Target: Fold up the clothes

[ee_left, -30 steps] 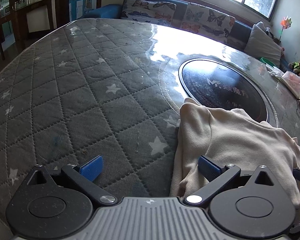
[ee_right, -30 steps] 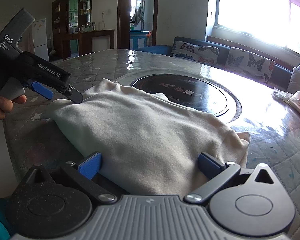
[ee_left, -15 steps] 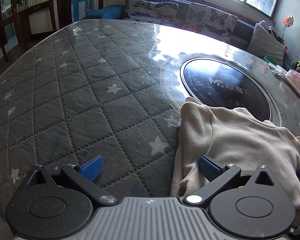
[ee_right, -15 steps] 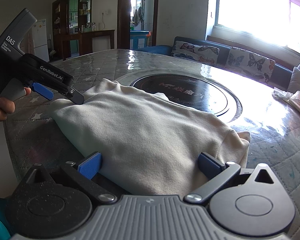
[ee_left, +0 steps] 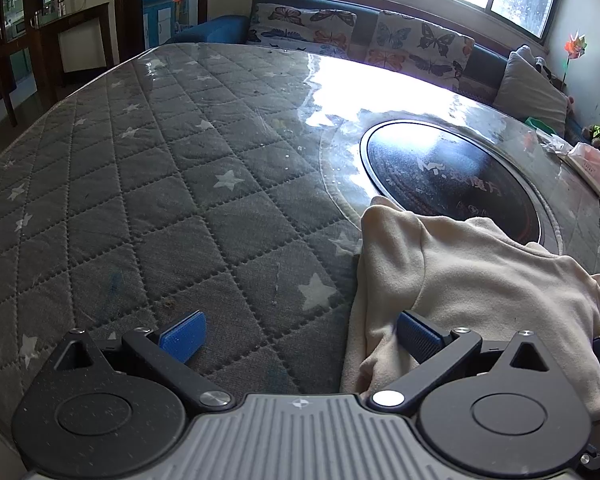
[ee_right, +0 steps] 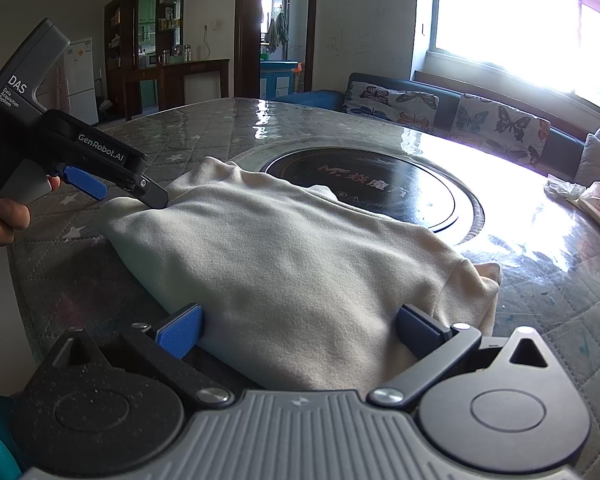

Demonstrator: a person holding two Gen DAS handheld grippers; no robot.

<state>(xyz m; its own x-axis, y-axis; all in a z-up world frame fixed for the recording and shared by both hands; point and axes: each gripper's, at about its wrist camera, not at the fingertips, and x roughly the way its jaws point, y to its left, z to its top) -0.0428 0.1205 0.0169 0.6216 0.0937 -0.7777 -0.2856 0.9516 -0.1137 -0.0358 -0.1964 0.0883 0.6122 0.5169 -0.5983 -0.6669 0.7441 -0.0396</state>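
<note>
Left hand-held gripper (ee_left: 300, 338) agape; right hand-held gripper (ee_right: 300, 330) likewise, seemingly

Round table (ee_left: 148, 184) under grey star-quilted cover, glossy film on top. Dark turntable disc (ee_left: 452, 184) at centre. Tissue pack (ee_left: 592, 162) near far right edge. Butterfly-print sofa (ee_right: 452, 110) beyond, under window.

The garment (ee_right: 284, 256) is a soft, matt cream cloth with a fine fleecy nap. Under it, the table cover (ee_left: 148, 200) is grey quilted fabric stitched in diamonds, sealed beneath a clear, glossy sheet that throws back the window light. The round black disc (ee_left: 452, 184) in the middle is smooth and shiny. Both grippers have matt, speckled black plastic bodies, ribbed grey housings, bright metal rivets and blue finely textured pads (ee_right: 182, 334).
</note>
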